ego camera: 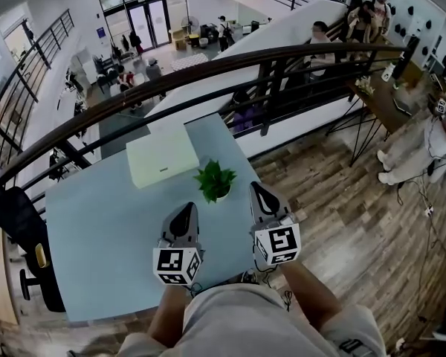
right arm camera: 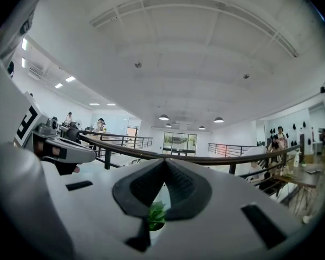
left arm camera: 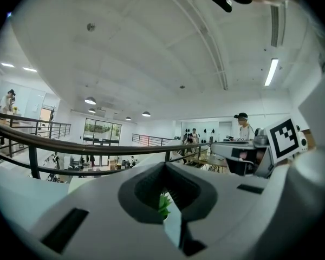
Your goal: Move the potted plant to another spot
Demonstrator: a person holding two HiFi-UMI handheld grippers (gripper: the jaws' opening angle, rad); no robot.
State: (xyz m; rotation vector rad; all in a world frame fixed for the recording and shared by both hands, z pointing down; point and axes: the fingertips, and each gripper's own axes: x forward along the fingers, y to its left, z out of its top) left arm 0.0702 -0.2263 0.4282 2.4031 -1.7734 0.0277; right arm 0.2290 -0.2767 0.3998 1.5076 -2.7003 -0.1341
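Two shut, empty pairs of fingers: left gripper, right gripper. Between their tips stands the pot (green plant inside).

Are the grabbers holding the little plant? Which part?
Nothing is held. The left gripper and right gripper both have their jaws shut and empty. The potted plant stands free on the table, just ahead of them.
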